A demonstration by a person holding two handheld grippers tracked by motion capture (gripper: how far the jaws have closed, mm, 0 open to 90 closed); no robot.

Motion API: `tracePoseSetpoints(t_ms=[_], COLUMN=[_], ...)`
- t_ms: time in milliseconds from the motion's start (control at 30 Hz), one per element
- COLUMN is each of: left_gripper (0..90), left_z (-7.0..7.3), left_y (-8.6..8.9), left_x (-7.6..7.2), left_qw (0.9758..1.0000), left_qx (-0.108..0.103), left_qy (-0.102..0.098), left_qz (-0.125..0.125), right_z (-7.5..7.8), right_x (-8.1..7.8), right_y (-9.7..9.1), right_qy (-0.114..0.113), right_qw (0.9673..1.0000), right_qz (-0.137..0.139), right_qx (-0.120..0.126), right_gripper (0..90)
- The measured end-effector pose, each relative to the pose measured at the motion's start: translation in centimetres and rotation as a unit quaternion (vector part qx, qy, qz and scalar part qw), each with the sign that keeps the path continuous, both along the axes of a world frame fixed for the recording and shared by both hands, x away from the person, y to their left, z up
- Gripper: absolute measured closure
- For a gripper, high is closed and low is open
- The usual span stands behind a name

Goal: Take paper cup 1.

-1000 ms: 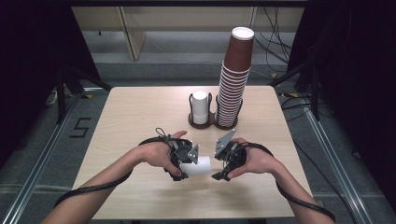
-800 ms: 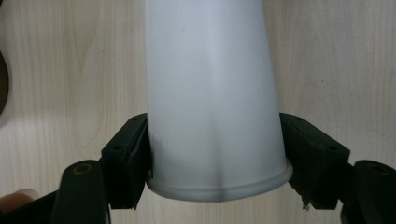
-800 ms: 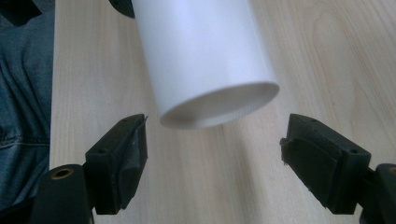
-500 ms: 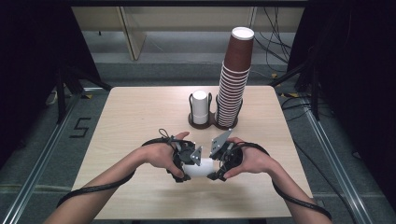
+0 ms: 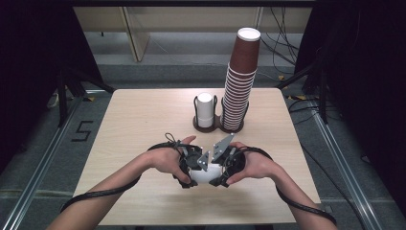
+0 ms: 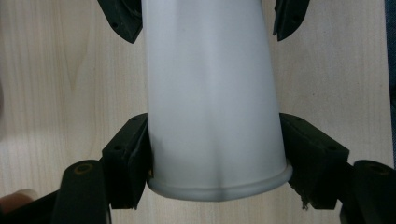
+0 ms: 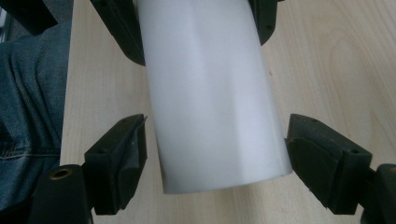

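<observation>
Above the near part of the pale wooden table point(image 5: 134, 124), the left gripper point(image 5: 191, 168) is clenching a white paper cup's point(image 5: 205, 175) rimmed end, while the right gripper point(image 5: 221, 168) is straddling its base, jaws slightly released.

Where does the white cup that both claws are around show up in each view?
High view: white cup lies low centre, between the two hands.
Left gripper view: it runs up the middle, rim end nearest, pads pressed to both sides.
Right gripper view: up the middle, narrow end nearest.
Shared landmark: the pale wooden table.
</observation>
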State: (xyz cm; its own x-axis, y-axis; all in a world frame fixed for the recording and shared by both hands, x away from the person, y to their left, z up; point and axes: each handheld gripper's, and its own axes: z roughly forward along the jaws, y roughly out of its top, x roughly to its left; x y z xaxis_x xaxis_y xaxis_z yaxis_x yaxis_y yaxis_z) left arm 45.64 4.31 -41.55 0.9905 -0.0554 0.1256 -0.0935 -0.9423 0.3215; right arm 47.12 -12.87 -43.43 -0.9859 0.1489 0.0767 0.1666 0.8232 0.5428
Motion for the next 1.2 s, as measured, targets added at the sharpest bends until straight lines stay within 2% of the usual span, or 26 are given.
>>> tracePoseSetpoints(t_ms=[33,100,133,167,200,400,467,500,533,600,633,767,800,833,867,967,1200], left_gripper=[29.8,29.9,29.9,29.9,29.9,29.9,29.9,29.9,29.9,29.9,29.9,29.9,29.9,29.9,29.9,30.1,29.6], left_z=[0.01,0.05,0.06,0.01,0.02,0.16,0.17,0.15,0.09,0.08,0.07,-0.02,-0.02,-0.01,0.04,0.05,0.10], left_y=[0.01,0.01,0.01,-0.01,-0.02,-0.21,-0.28,-0.31,-0.34,-0.38,-0.41,-0.48,-0.49,-0.49,-0.50,-0.49,-0.51], left_x=[-0.01,-0.04,-0.06,-0.10,-0.13,-0.11,-0.12,-0.15,-0.21,-0.19,-0.20,-0.27,-0.26,-0.25,-0.20,-0.20,-0.14], left_qw=[1.0000,1.0000,1.0000,1.0000,1.0000,1.0000,1.0000,1.0000,1.0000,1.0000,1.0000,1.0000,1.0000,1.0000,1.0000,1.0000,1.0000], left_qx=[0.000,0.001,0.000,-0.004,-0.003,0.001,0.001,-0.001,-0.005,-0.002,-0.001,-0.002,-0.001,-0.001,0.002,0.002,-0.002], left_qy=[0.000,0.002,0.002,0.004,0.006,0.005,0.004,0.005,0.006,0.005,0.006,0.008,0.008,0.008,0.006,0.007,0.009], left_qz=[0.000,0.000,0.001,0.003,0.004,0.002,0.000,0.002,0.005,0.001,0.001,0.002,0.002,0.001,-0.002,-0.002,0.000], right_z=[0.02,-0.12,-0.11,-0.14,-0.17,-0.13,-0.14,-0.09,-0.15,-0.15,-0.12,-0.23,-0.27,-0.23,-0.24,-0.31,-0.38], right_x=[-0.13,0.10,-0.12,0.10,-0.03,-0.27,-0.01,-0.29,0.03,-0.03,-0.26,-0.24,-0.12,-0.31,-0.29,-0.09,-0.10], right_y=[0.02,0.15,0.17,0.23,0.26,0.45,0.46,0.39,0.42,0.36,0.31,0.39,0.32,0.26,0.25,0.29,0.16], right_qy=[0.010,-0.001,0.006,-0.004,0.005,0.014,-0.001,0.015,-0.001,0.002,0.014,0.011,0.004,0.016,0.016,0.005,0.006], right_qw=[0.9999,0.9999,1.0000,0.9998,1.0000,0.9999,0.9997,0.9999,0.9996,0.9998,0.9999,0.9999,0.9998,0.9999,0.9998,0.9997,0.9998], right_qz=[-0.004,0.012,0.001,0.020,0.008,-0.002,0.021,0.000,0.025,0.022,0.003,0.008,0.019,0.005,0.007,0.023,0.018], right_qx=[-0.004,-0.001,-0.004,0.001,-0.003,0.000,0.009,0.001,0.008,0.005,-0.001,0.009,0.006,-0.002,-0.002,0.005,0.002], right_gripper=[22.0,22.1,22.1,22.3,22.5,26.1,27.7,28.6,29.3,30.9,31.4,32.3,32.4,32.6,32.8,33.2,33.5])
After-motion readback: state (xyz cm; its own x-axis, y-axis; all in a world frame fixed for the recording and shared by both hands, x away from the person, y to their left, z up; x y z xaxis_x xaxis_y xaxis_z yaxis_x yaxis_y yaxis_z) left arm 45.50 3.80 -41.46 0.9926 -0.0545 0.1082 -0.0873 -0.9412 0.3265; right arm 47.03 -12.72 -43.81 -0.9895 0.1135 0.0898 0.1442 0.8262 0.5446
